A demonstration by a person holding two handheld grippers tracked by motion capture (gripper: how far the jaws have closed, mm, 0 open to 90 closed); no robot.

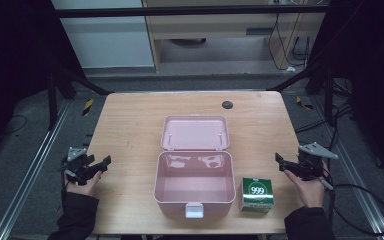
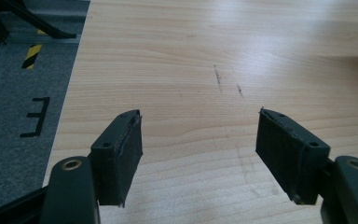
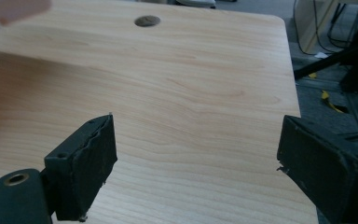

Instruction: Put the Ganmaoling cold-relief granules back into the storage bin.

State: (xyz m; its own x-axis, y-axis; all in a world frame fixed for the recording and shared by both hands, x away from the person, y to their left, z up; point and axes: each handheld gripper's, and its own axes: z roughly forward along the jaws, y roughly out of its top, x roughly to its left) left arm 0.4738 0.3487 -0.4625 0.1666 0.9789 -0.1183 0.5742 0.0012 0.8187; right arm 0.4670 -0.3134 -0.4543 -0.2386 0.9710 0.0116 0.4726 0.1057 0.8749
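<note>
Black jaws of the left tongs rise from the bottom of the left gripper view, standing well apart with nothing between them; bare pale wood of the tabletop lies beyond, marked by a few short dark scratches. Grey floor with a black mark and a yellow-black stripe shows past the tabletop's edge. Jaws of the right tongs likewise stand wide apart and empty in the right gripper view, over plain wood with a round dark hole near the far edge.

From the high view, the left tongs are held at the tabletop's left edge and the right tongs at its right edge, each in a hand with a dark sleeve, each pointing inward. Between them, at mid-tabletop, sits an open pink box, its inside bare, a white latch on its near wall. Its lid lies back flat on the far side, joined along the box's far rim. Just beside the box's right near corner stands a small green carton printed "999", near the right hand but apart from the tongs. The hole lies beyond the lid, toward the far edge.
</note>
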